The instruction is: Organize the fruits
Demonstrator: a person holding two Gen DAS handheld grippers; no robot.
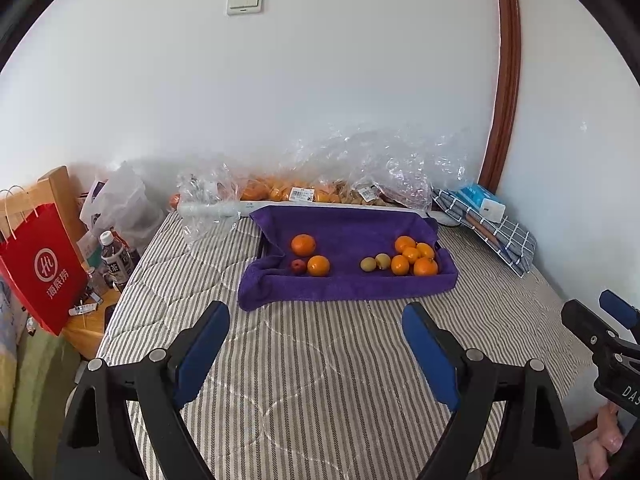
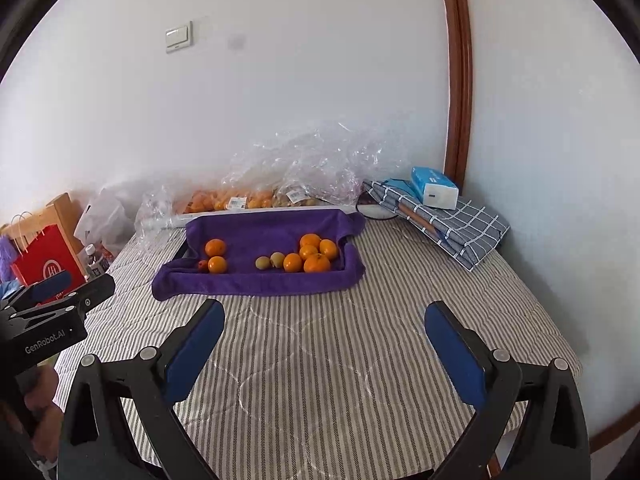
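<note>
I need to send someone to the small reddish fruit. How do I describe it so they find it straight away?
Look at the purple towel spread over a tray on the striped bed cover, near the wall. On the towel's left side sit two oranges apart from the bigger pile at the right. The small reddish fruit lies beside the nearer of the two oranges, on its left; it is the only red one and smaller than every orange.
</note>
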